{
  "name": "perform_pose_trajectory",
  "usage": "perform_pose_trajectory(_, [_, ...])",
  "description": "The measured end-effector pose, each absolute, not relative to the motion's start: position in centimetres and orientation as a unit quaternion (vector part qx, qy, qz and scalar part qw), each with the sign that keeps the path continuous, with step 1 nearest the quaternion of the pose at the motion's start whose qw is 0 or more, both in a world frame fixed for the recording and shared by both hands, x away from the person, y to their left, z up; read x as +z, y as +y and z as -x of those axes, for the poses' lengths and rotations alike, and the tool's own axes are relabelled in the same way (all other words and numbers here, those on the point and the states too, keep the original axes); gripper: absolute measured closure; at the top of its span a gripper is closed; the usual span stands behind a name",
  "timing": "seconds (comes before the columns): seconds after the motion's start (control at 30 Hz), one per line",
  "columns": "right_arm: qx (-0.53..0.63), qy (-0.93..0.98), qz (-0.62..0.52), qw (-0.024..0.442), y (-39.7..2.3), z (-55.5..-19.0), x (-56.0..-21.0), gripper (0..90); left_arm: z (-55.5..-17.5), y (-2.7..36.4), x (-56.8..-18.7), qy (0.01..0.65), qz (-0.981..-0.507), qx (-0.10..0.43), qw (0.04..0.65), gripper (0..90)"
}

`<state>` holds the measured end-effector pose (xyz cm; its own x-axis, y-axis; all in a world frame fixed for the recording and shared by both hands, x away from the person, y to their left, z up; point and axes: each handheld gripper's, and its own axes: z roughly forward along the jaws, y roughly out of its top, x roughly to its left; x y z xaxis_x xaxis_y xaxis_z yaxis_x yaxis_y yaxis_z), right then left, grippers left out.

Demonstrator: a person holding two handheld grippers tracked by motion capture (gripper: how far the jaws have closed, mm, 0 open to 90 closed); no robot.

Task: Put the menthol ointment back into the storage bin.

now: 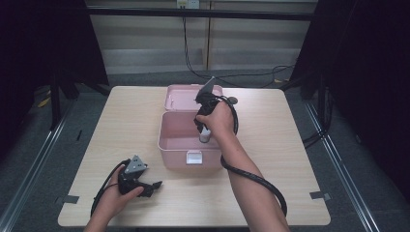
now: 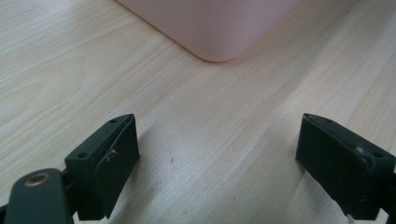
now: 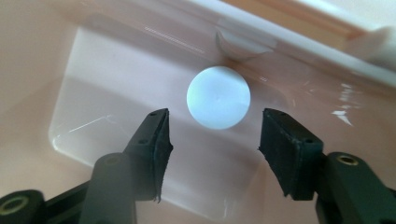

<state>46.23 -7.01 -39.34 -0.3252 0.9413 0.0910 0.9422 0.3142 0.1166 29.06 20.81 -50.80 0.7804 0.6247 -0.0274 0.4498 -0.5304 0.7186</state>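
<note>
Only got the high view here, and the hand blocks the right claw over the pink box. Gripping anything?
Observer: No, the right claw is open. The white round object sits inside the pink box, untouched.
Operator: And the left claw?
Observer: Open wide with nothing between, over the bare table, with a corner of the box ahead.

You are working at a light wooden rectangular table [image 1: 121, 125]. An open pale pink plastic box [image 1: 176, 140] is sitting on it near the middle, just ahead of your left gripper's fingertips [image 2: 116, 149], its rounded corner lying beyond them on bare wood.
</note>
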Motion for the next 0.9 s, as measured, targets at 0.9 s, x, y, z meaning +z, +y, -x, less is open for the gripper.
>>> perform_pose_trajectory(0.9, [-0.113,-0.886,0.449,-0.006,-8.1,-43.0,-34.5,24.6,-29.1,20.8,-50.8,0.308,-0.867,0.119,0.374,12.6])
